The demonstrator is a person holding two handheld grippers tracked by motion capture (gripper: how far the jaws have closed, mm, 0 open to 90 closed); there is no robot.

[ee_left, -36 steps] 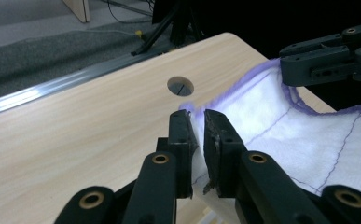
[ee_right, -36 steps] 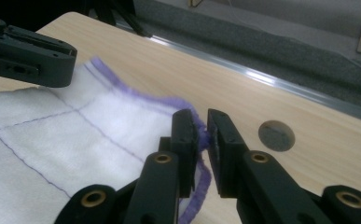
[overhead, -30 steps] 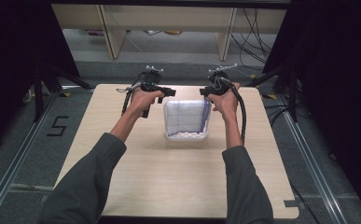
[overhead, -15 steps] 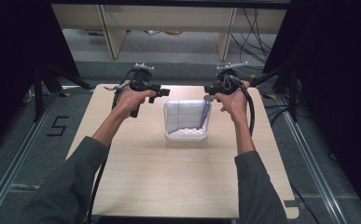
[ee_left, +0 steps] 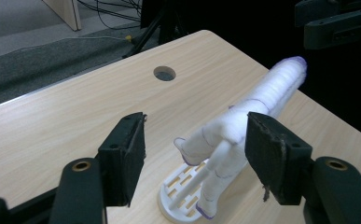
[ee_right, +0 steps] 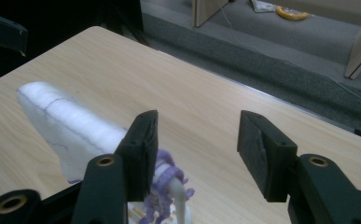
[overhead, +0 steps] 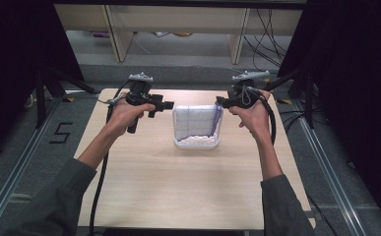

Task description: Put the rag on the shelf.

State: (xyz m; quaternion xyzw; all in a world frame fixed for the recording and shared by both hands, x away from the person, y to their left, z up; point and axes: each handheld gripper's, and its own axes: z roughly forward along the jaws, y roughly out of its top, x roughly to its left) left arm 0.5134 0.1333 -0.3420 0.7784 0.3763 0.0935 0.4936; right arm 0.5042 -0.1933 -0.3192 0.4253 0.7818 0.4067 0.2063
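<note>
Both grippers have drawn apart from the towel (overhead: 196,123), jaws opening.

The table (overhead: 188,191) is pale wood-grain laminate, smooth and matt. The towel (overhead: 196,120) is fluffy white terry cloth with purple stitching, draped over a glossy white plastic rack (ee_left: 178,193). The gripper pads (ee_left: 271,156) look matt black, slightly rough rubber.

Both forearms reach up from six o'clock. The left tool (overhead: 166,104) at ten o'clock and the right tool (overhead: 221,102) at two have just been opening, jaws empty.
</note>
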